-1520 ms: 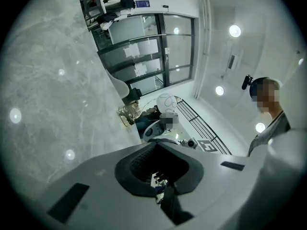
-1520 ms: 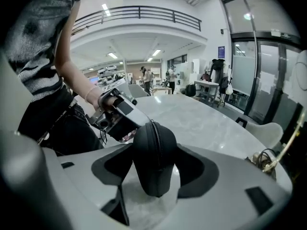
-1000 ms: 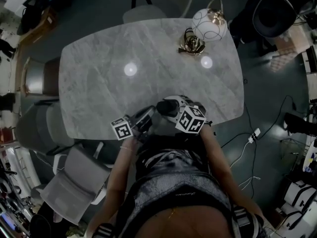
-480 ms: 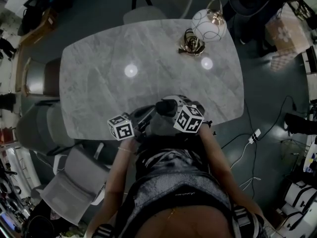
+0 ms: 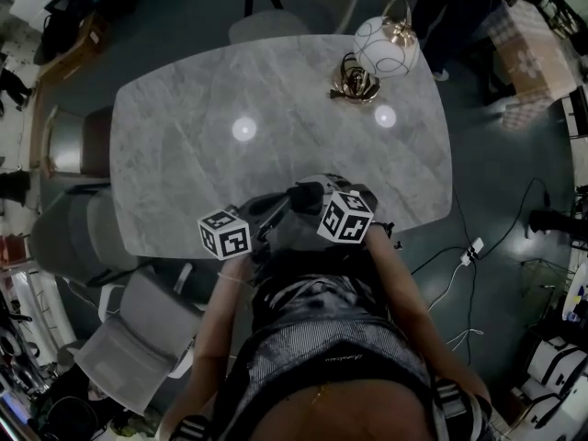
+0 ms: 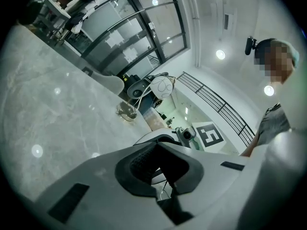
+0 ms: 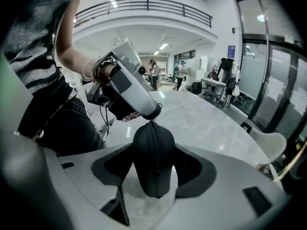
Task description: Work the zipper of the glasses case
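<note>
One glasses case (image 7: 153, 145), two hand-held grippers (image 6: 160, 176) (image 7: 154, 172), one marble table (image 5: 184, 163), one globe lamp (image 5: 388, 46).

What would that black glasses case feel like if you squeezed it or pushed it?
Probably stiff: the glasses case shows no dent where the right gripper clamps its sides. Its matte cover likely isn't slippery. The rounded shell might rock or roll on the smooth table if nudged.

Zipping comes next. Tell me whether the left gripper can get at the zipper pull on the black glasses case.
Likely yes: the left gripper seems to have its jaws shut on the small zipper pull atop the black oval glasses case, which the right gripper clamps. Nothing intervenes.
</note>
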{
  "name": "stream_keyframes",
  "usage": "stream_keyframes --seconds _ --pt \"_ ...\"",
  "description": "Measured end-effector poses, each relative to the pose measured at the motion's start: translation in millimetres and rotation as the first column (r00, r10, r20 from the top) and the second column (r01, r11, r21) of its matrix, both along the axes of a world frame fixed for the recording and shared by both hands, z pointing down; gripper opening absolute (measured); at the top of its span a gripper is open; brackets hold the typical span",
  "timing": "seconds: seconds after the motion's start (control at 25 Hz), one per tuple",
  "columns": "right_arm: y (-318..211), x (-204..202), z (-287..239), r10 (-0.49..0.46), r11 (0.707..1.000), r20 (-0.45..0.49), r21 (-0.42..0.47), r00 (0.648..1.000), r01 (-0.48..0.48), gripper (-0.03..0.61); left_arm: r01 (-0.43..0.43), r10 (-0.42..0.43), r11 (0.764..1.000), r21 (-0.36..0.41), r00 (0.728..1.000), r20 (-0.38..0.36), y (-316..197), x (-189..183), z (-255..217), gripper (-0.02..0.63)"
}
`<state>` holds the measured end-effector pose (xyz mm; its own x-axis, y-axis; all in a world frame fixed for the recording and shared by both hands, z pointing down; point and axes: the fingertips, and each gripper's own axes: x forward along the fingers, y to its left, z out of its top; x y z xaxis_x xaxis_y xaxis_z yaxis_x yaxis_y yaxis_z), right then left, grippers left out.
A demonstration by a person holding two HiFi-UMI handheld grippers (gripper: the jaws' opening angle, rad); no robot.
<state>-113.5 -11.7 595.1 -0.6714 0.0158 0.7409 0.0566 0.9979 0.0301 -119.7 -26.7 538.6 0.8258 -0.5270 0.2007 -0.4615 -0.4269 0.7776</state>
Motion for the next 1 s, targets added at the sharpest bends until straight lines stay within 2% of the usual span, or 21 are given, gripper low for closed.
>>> stream_keyframes --seconds 0.12,0.4,0.56,0.68,0.84,1.0 --pt "0 -1 2 -0.020 1.000 -0.021 0.001 1.000 0.020 0.304 -0.014 0.014 1.000 0.002 1.000 0.011 -2 7 -3 0.008" --pt "-3 7 1 -0.032 0.999 -0.039 -0.014 0.999 0.032 0.304 -0.068 0.063 0.997 0.037 0.989 0.133 -6 24 -7 0.008" --pt "-7 15 -1 0.020 0.999 0.009 -0.027 1.000 -0.019 0.304 -0.072 0.049 0.991 0.112 0.981 0.189 -8 35 -10 0.009" --pt "-10 23 -2 0.037 0.999 0.023 -0.037 0.999 -0.036 0.304 -0.046 0.005 0.985 0.169 0.972 0.236 -9 34 -10 0.015" --pt "-17 37 -3 0.062 0.996 0.032 -0.060 0.998 -0.060 0.304 -0.050 -0.034 0.975 0.219 0.930 0.365 -10 23 6 0.113" --pt "-26 45 -5 0.121 0.988 0.062 -0.108 0.991 -0.114 0.304 -0.171 0.040 0.956 0.237 0.880 0.474 -1 34 34 0.220"
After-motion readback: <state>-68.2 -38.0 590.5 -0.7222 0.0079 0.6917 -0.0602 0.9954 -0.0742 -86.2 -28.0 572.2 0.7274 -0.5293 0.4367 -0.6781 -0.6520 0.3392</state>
